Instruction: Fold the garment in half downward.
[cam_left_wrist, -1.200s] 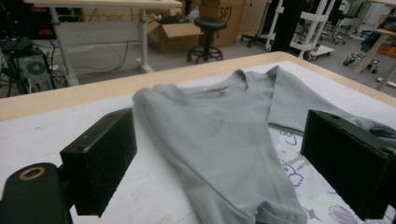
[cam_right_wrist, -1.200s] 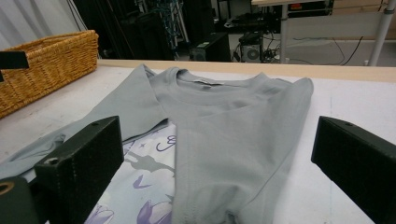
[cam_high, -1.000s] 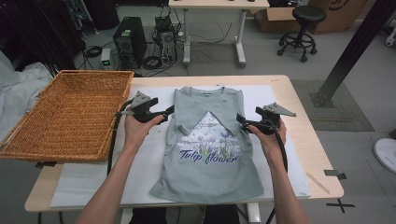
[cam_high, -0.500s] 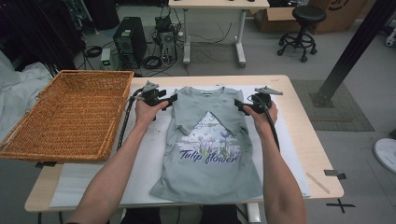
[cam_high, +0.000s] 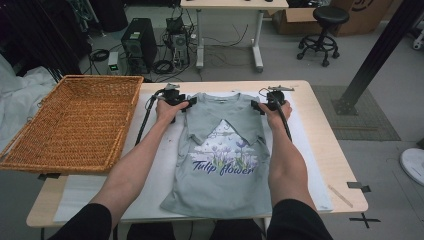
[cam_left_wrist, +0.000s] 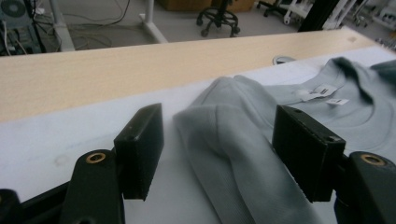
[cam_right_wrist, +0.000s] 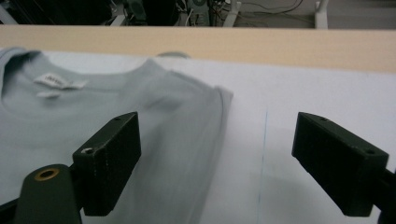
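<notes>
Both hands have slid up-frame to the shirt (cam_high: 222, 150) shoulders, fingers narrowing but still open: left gripper (cam_left_wrist: 219, 154) and right gripper (cam_right_wrist: 217, 158) should each pinch both folded layers evenly.

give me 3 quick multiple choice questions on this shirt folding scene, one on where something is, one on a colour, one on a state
1. Where is the wicker basket?
A. left of the t-shirt
B. right of it
C. on top of it

2. What colour is the t-shirt?
A. red
B. grey-green
C. black

3. How do the left gripper pads stand?
A. clamped shut with nothing between
B. apart, with the shirt's shoulder fold between them
C. holding a cup

Key: 1 A, the high view shows the basket at the table's left edge. 2 B, the cloth is pale grey-green in every view. 3 B, the left gripper view shows a gap on both sides of the fold.
</notes>
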